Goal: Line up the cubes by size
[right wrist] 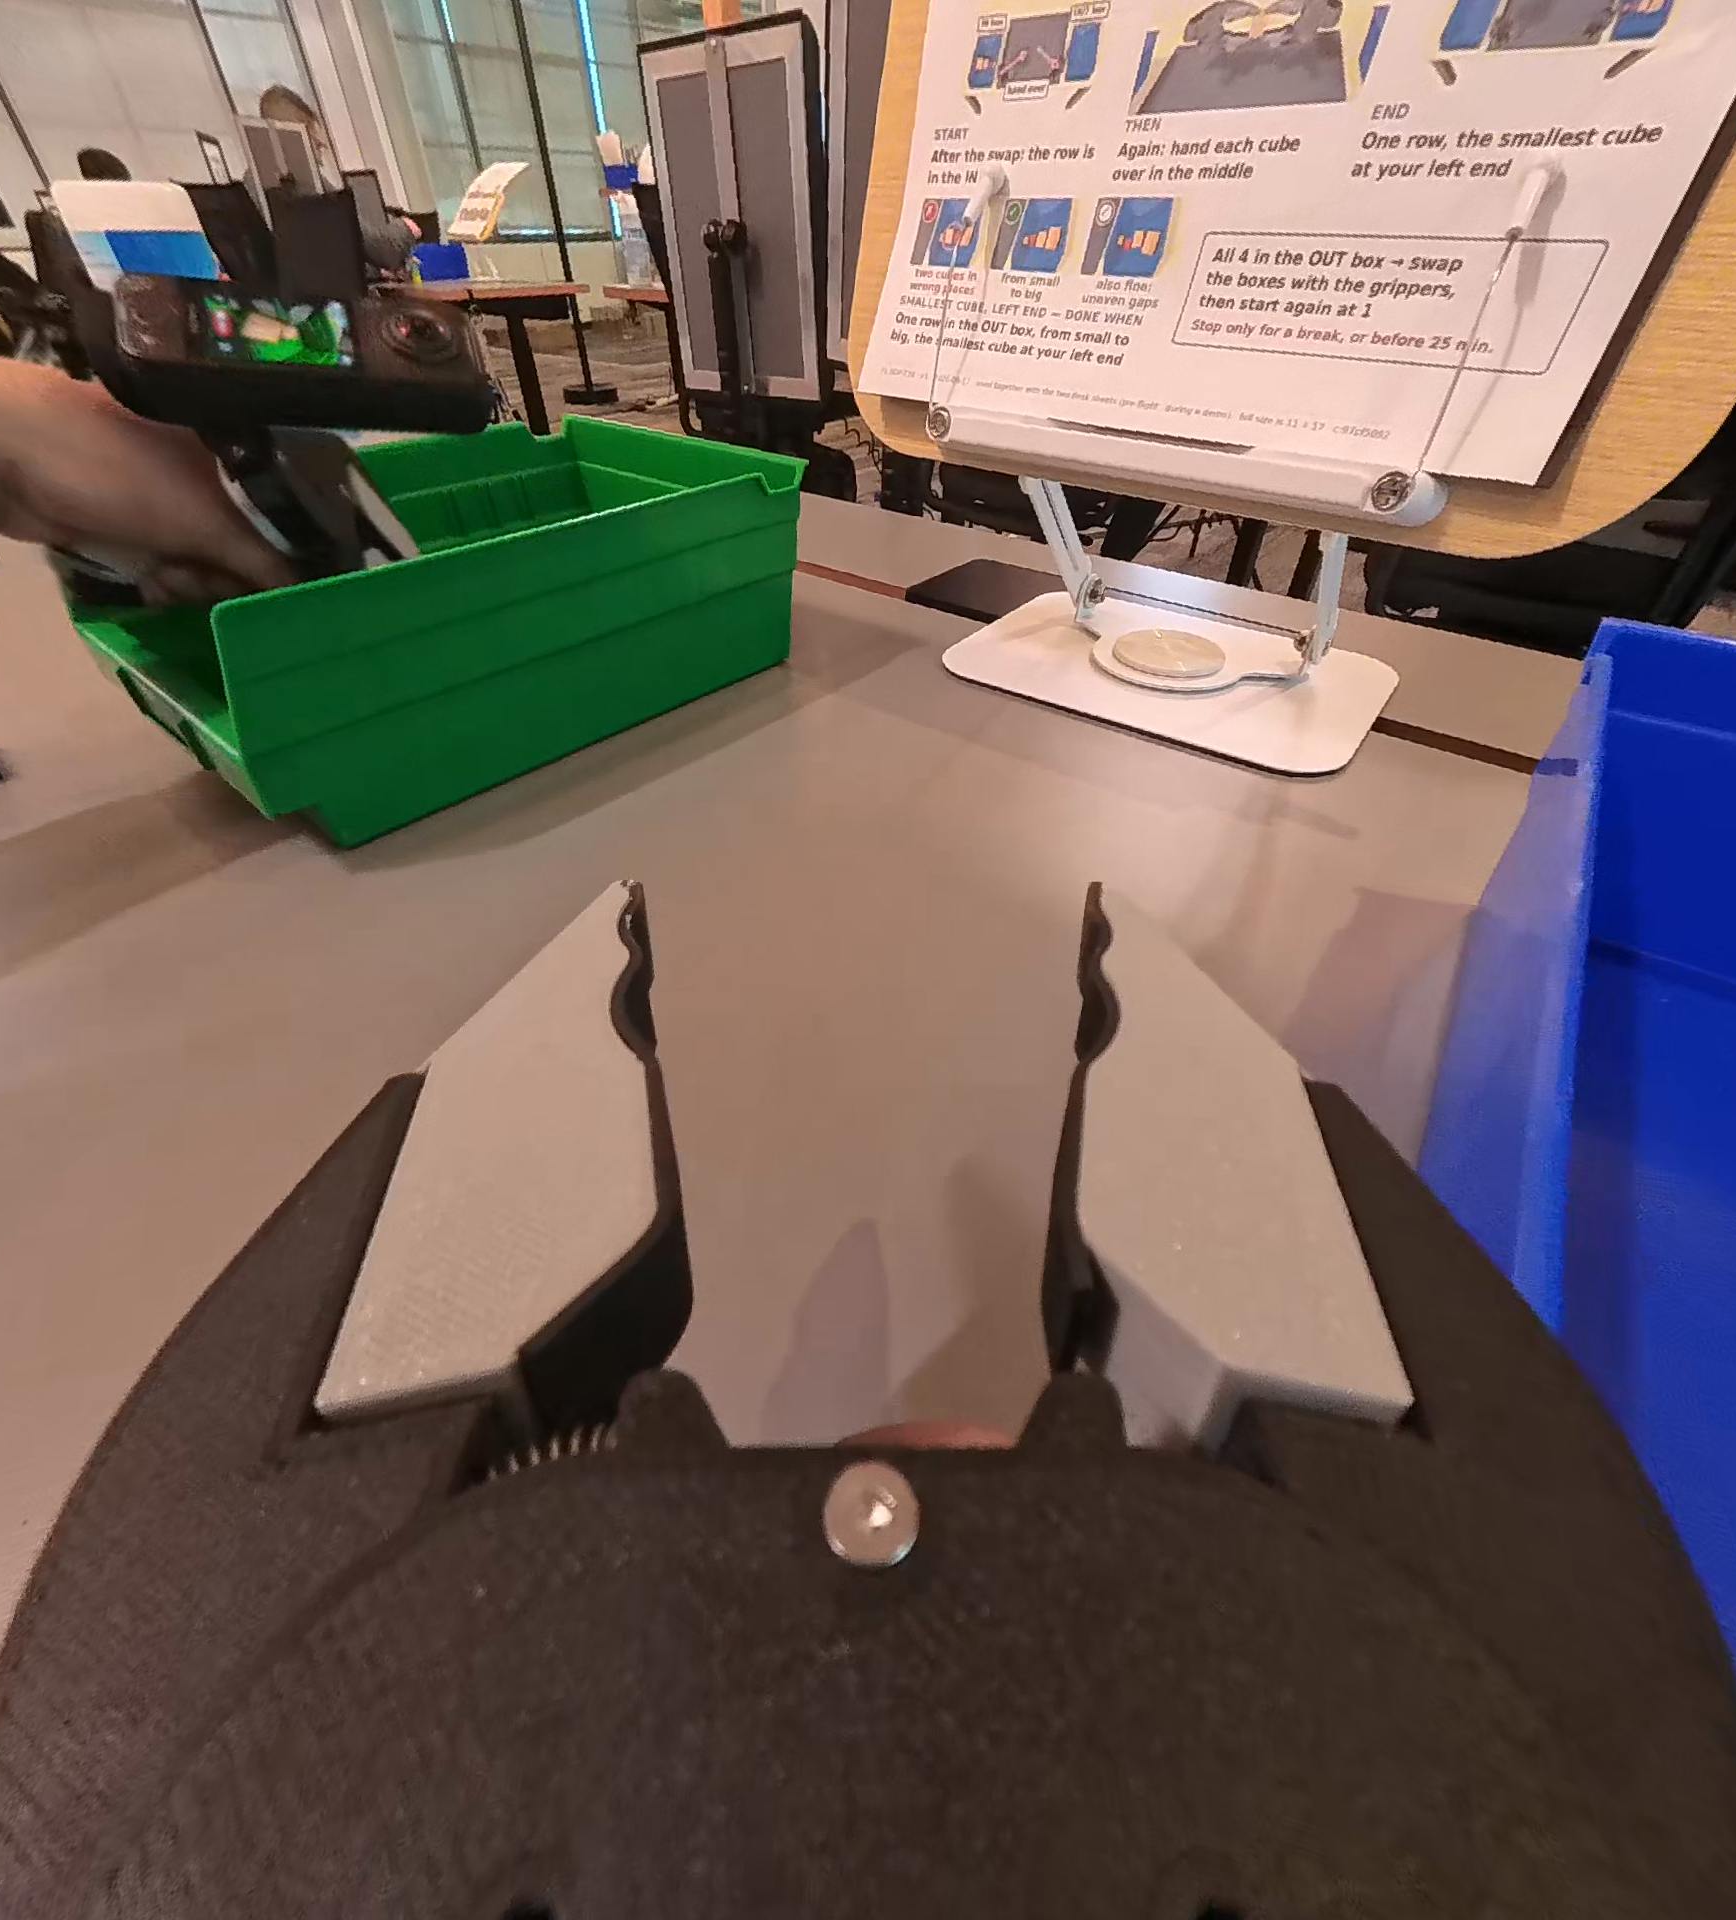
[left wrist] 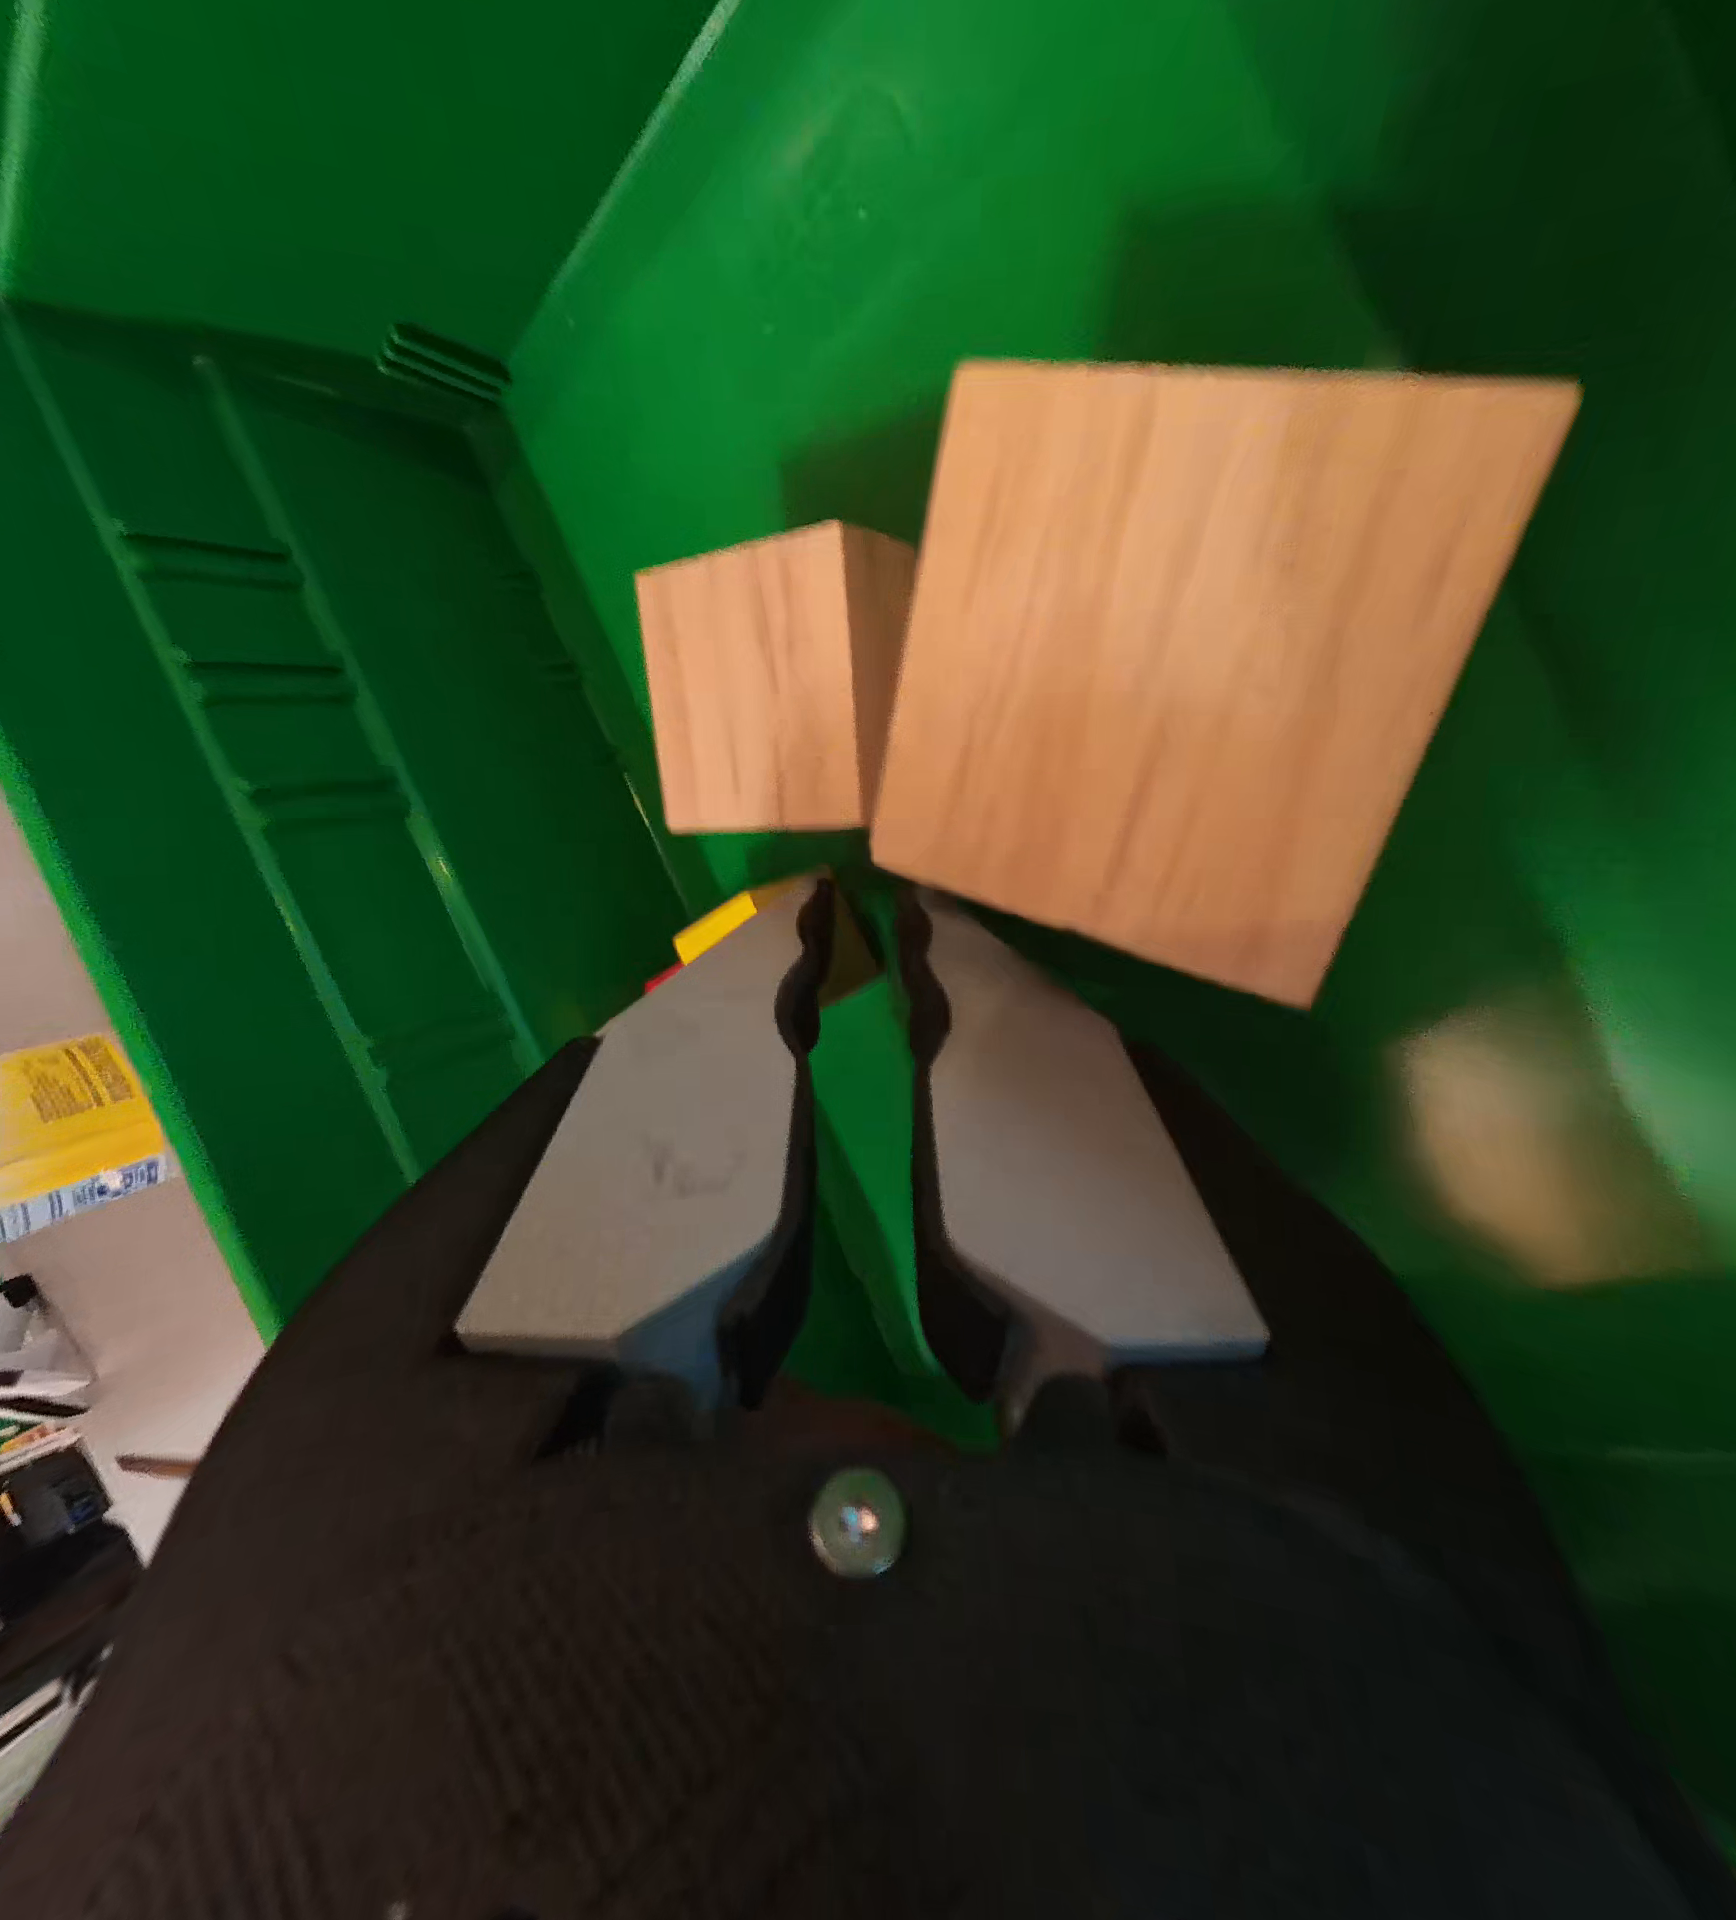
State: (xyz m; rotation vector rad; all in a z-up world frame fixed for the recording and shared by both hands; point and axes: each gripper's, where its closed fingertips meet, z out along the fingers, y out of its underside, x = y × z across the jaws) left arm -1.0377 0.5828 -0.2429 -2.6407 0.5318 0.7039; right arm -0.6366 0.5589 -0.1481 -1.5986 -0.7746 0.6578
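Right now two wooden cubes sit on the floor of the green bin (left wrist: 1051, 260): a large cube (left wrist: 1207, 675) and a smaller cube (left wrist: 755, 686) just beside it, seemingly touching along one edge; a small yellow piece (left wrist: 718, 925) peeks out by the left finger tip, mostly hidden, cannot tell what it is; left gripper (left wrist: 859, 914) is down inside the bin, jaws nearly closed with a thin gap, nothing clamped between them, tips near the lower corner of the large cube; step in hand looks like reaching in for a pick, no cube grasped yet; next move probably calls for spreading the jaws wider than a cube face, centring over one cube and closing on flat sides without shoving its neighbour; frame is motion-blurred so contact with the cube is unclear; right gripper (right wrist: 864, 904) hovers over the grey table (right wrist: 843, 810), jaws wide apart and empty, well apart from the green bin, with the blue bin (right wrist: 1674, 1039) just beside it on its right; seems parked to receive; instruction sheet on a stand (right wrist: 1259, 260) behind.
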